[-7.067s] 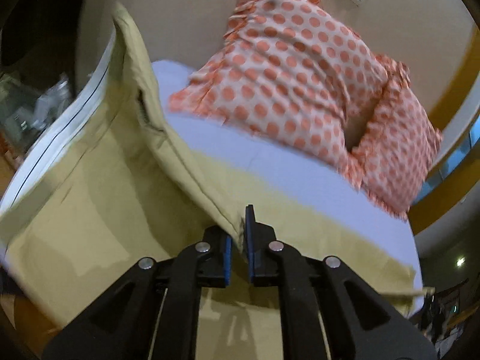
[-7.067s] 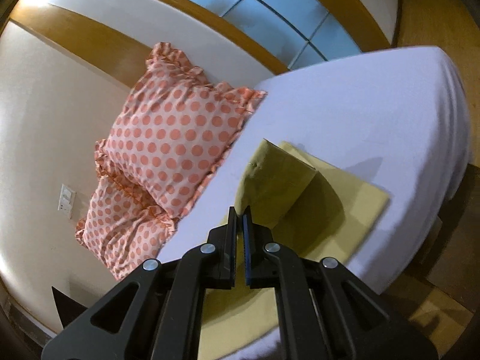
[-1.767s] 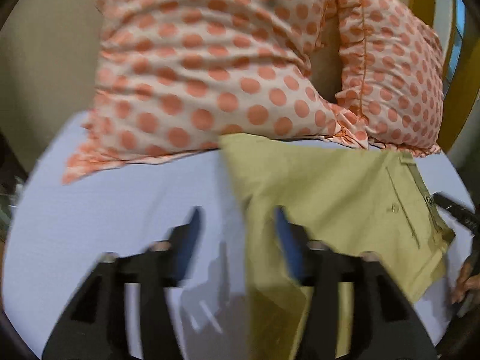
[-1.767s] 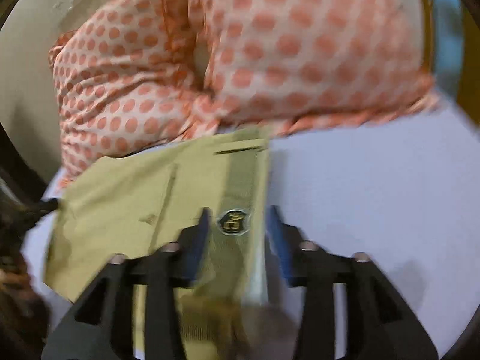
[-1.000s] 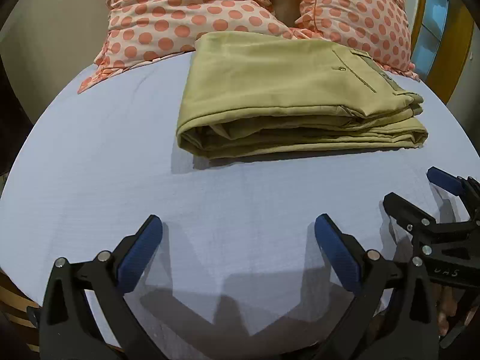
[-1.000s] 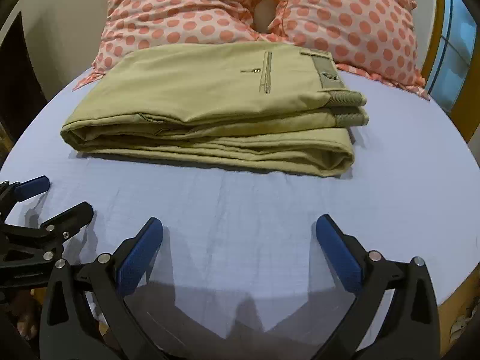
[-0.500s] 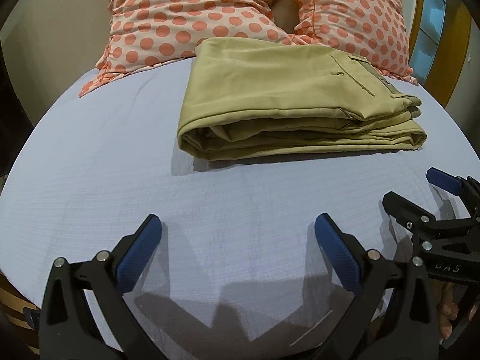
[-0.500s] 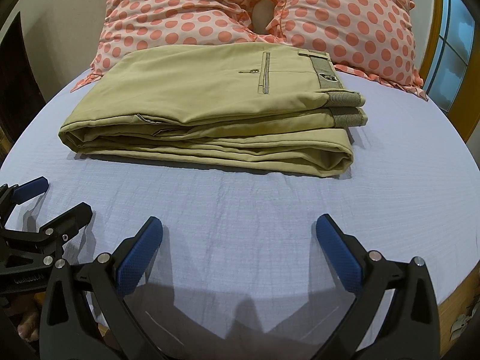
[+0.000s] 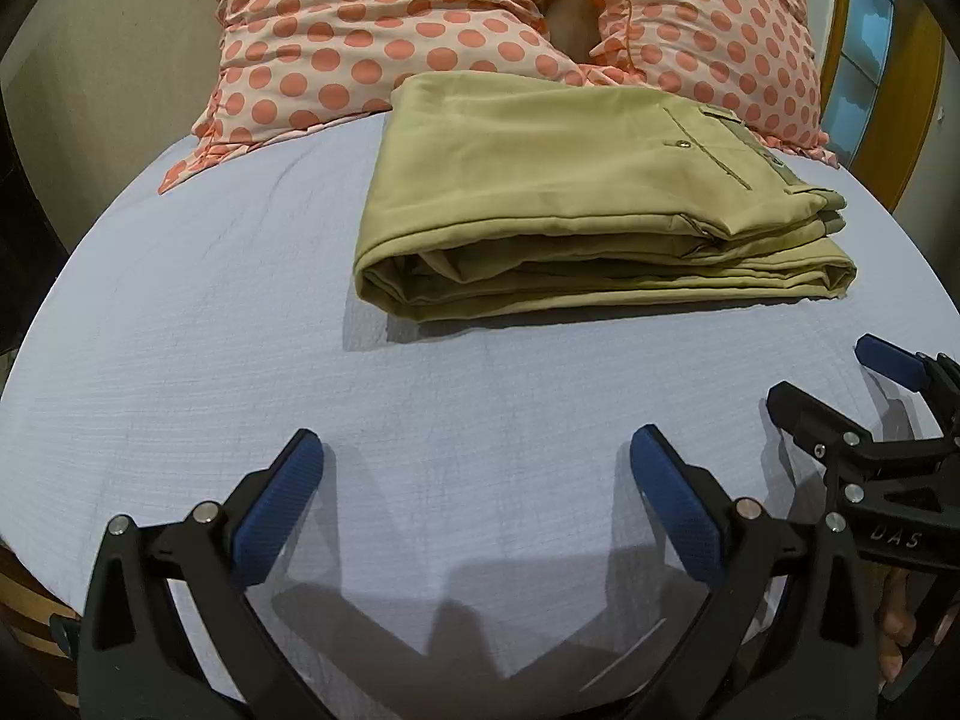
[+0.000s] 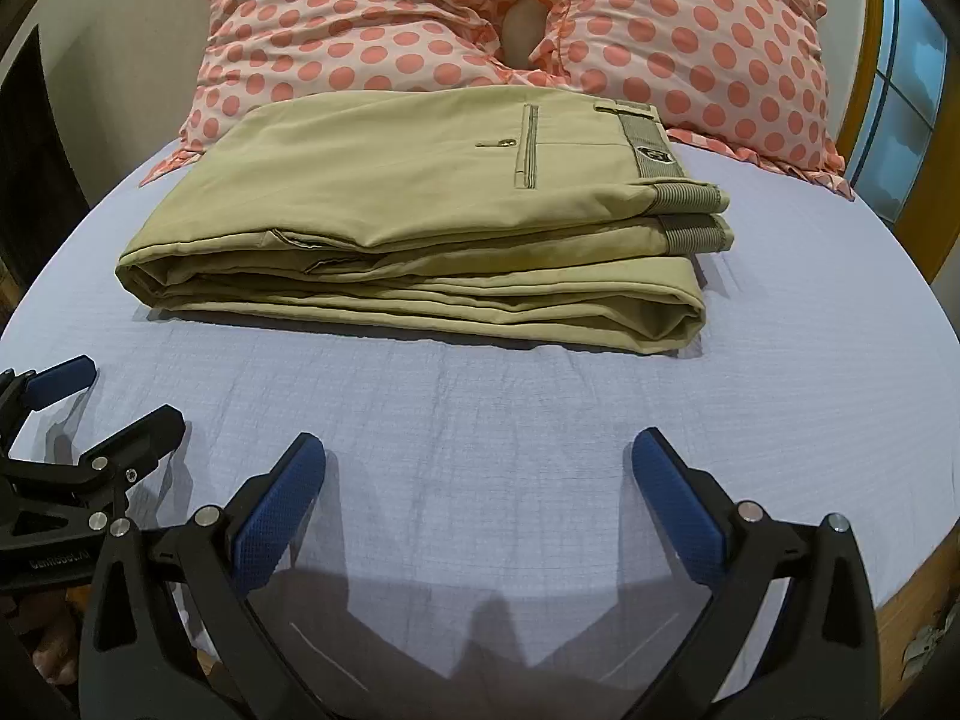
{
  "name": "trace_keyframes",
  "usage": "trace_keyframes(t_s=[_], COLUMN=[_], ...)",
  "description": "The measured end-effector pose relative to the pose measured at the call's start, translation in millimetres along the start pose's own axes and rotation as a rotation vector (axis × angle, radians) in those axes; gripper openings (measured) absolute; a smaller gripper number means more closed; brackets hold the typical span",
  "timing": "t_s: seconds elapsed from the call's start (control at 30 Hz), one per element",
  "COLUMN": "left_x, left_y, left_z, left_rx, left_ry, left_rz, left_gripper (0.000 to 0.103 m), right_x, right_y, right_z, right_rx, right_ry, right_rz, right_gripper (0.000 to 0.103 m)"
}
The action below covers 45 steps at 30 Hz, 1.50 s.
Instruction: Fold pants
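Note:
The khaki pants [image 9: 576,192] lie folded in a flat stack on the pale blue bed sheet [image 9: 198,324], back pocket and waistband on top; they also show in the right wrist view [image 10: 420,210]. My left gripper [image 9: 474,474] is open and empty, hovering over the sheet near the bed's front edge, well short of the pants. My right gripper [image 10: 480,474] is open and empty, likewise short of the pants. Each gripper shows at the edge of the other's view: the right one [image 9: 840,390], the left one [image 10: 108,402].
Two pink polka-dot pillows [image 9: 384,18] [image 10: 696,30] lean against the wall behind the pants. A window with a wooden frame [image 10: 900,96] is at the right. The sheet [image 10: 840,360] ends at the bed's front edge just below the grippers.
Both grippers let go of the pants, opened wide and drew back toward the bed's front edge. Over the last second they hardly moved.

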<state>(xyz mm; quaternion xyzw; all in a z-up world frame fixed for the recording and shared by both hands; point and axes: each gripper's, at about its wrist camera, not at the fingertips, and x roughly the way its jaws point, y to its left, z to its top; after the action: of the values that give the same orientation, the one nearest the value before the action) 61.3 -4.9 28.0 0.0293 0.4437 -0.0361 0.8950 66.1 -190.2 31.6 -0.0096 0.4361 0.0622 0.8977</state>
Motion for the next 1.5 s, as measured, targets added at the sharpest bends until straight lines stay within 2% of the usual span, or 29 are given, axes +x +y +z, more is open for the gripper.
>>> trace_keyframes(t_s=[1.5], left_x=[1.8], left_y=[0.9], left_z=[0.5], left_rx=[-0.001], left_ry=[0.009], left_rz=[0.002], left_gripper=[0.101], right_x=[-0.1], right_y=[-1.4], right_z=[-0.3], right_rx=[0.000], right_ry=[0.000], right_rz=[0.000], right_gripper=[0.102])
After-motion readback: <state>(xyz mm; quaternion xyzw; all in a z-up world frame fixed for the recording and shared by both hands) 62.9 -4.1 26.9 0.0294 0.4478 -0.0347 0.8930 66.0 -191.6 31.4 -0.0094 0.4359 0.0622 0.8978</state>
